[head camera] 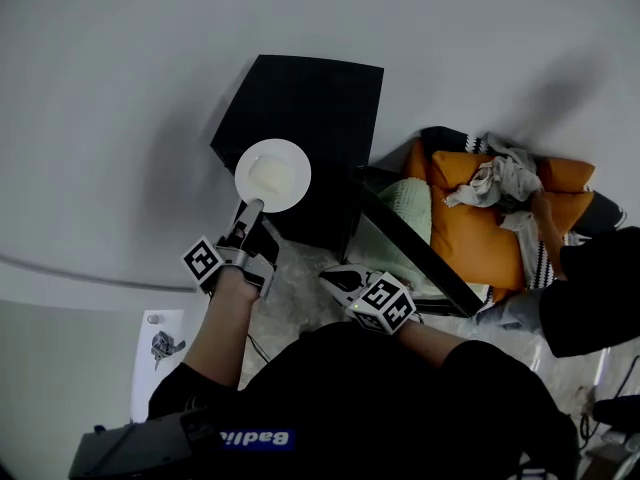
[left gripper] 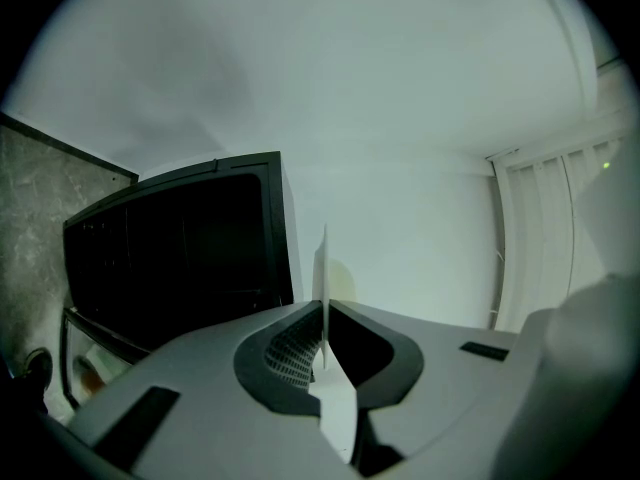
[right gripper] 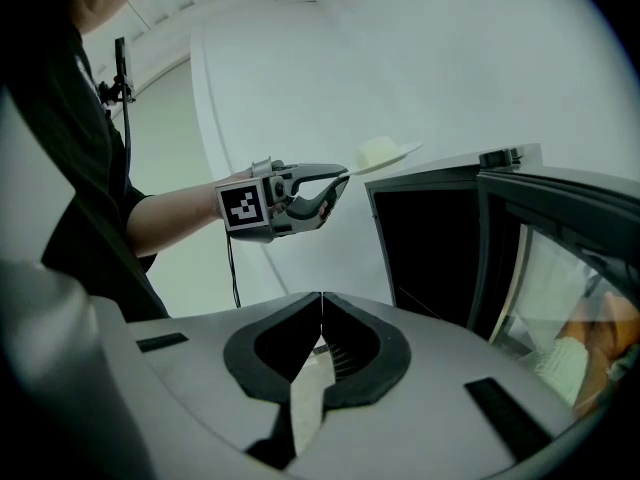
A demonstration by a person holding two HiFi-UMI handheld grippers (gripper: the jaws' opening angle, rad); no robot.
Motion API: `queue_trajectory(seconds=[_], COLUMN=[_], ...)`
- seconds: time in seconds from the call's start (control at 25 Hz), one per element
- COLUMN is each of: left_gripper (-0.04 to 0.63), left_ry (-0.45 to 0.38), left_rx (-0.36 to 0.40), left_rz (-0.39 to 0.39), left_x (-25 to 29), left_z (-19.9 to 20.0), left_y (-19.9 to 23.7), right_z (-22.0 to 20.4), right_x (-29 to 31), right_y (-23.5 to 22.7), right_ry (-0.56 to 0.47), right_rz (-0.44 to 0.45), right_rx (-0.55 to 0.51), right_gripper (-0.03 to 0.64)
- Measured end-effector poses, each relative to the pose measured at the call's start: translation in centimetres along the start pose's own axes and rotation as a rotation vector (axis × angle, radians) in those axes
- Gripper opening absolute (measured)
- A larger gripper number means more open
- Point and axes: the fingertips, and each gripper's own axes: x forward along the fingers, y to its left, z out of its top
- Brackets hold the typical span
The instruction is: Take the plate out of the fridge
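Plate (head camera: 272,175): outside the fridge (head camera: 318,103), held roughly level over its top. The left gripper (head camera: 249,211) fingers are clamped on the near rim. The right gripper (head camera: 334,278) fingers are closed on nothing.

Handling, as judged: stiff, light, smooth, breakable. A one-sided rim hold invites tipping, so keep the plate level.

The pale lump on the plate cannot be identified. The fridge interior is too dark to read.
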Motion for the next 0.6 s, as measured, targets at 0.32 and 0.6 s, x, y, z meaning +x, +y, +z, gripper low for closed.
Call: queue_trajectory(seconds=[0.32,0.6], left_gripper=[0.02,0.023], left_ry=[0.005,-0.009], left_rx=[0.005,-0.006], left_rz=[0.01,0.017], left_x=[1.6,2.7], left_z=[0.4,0.9], left_y=[1.2,1.7], right_z=[-0.8,-1.5], right_x=[0.0,-0.1], right_y=[0.1,0.5], right_ry=[-0.006,0.002], right_rz=[-0.02,-0.009], right_rx=[-0.009,0.015], right_gripper=[0.011,0.011])
